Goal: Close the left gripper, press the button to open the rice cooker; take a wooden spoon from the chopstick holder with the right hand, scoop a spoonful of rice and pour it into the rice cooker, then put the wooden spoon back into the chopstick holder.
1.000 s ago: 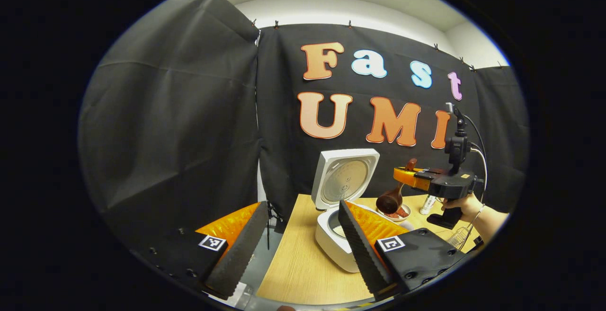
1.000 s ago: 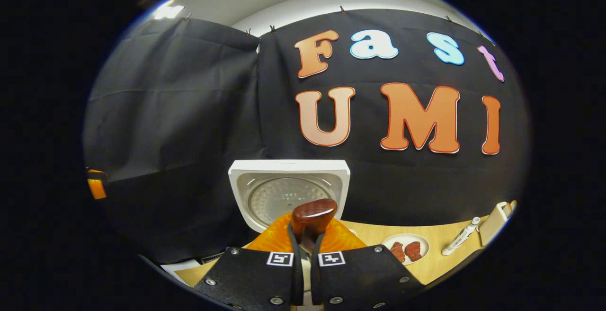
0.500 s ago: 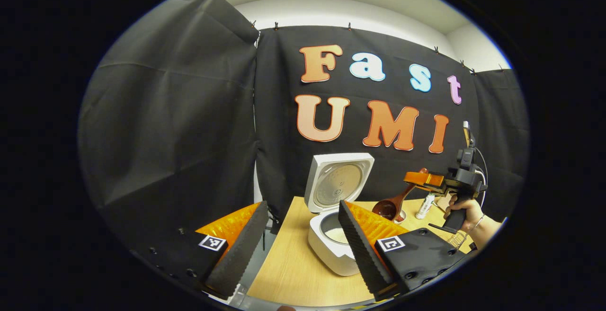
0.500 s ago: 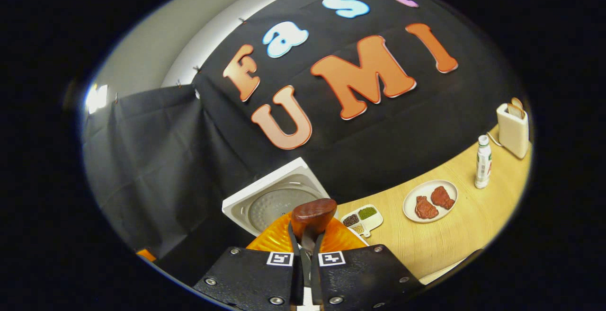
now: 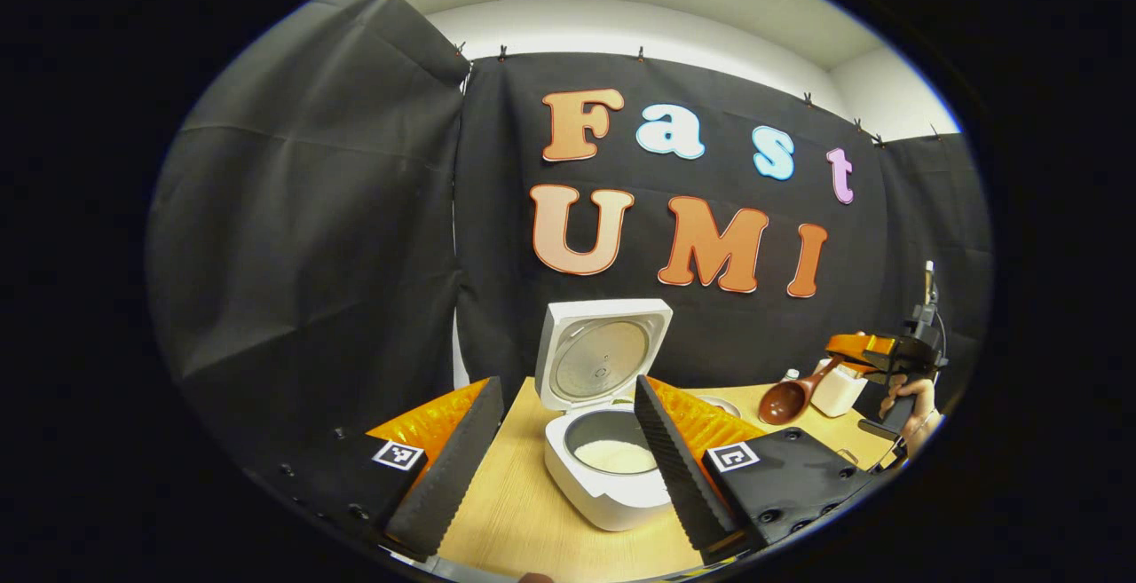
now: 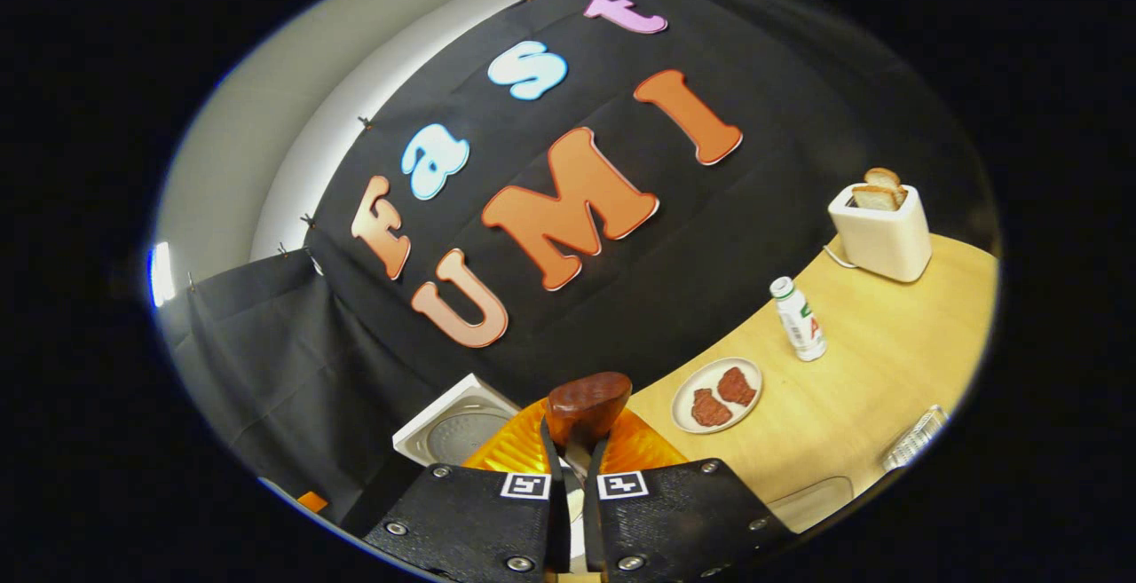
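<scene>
While the left gripper (image 5: 561, 463) hangs with its fingers (image 5: 448, 468) spread wide and nothing between them, the cooker (image 5: 603, 476) sits just beyond, framed in the gap and partly hidden by one finger. Its lid (image 5: 602, 350) stands upright at the back, and pale rice (image 5: 617, 456) lies in the pot. The cooker rests on a wooden table (image 5: 524, 521), near its left edge.

Right of the cooker and farther off in the left gripper view, the right gripper (image 5: 850, 350) is held by a hand (image 5: 907, 397), above the table. It clamps the handle of the spoon (image 5: 785, 399), whose dark bowl hangs lower, toward the cooker but well apart from it. A white toaster (image 5: 839, 389) stands behind the spoon.

Seen in the right gripper view, tilted, that gripper's (image 6: 573, 476) fingers press together on the spoon's handle (image 6: 586, 405), whose rounded end sticks up between them. Behind it, to the left, is a corner of the cooker's lid (image 6: 457, 428). Right of the cooker lies a plate (image 6: 688, 388) with two reddish pieces, then a small bottle (image 6: 799, 319), upright, and farthest the toaster (image 6: 880, 232) with bread in its slots. A wire holder (image 6: 914, 450) shows at the table's near edge, well apart from the cooker; I cannot tell what it contains.
</scene>
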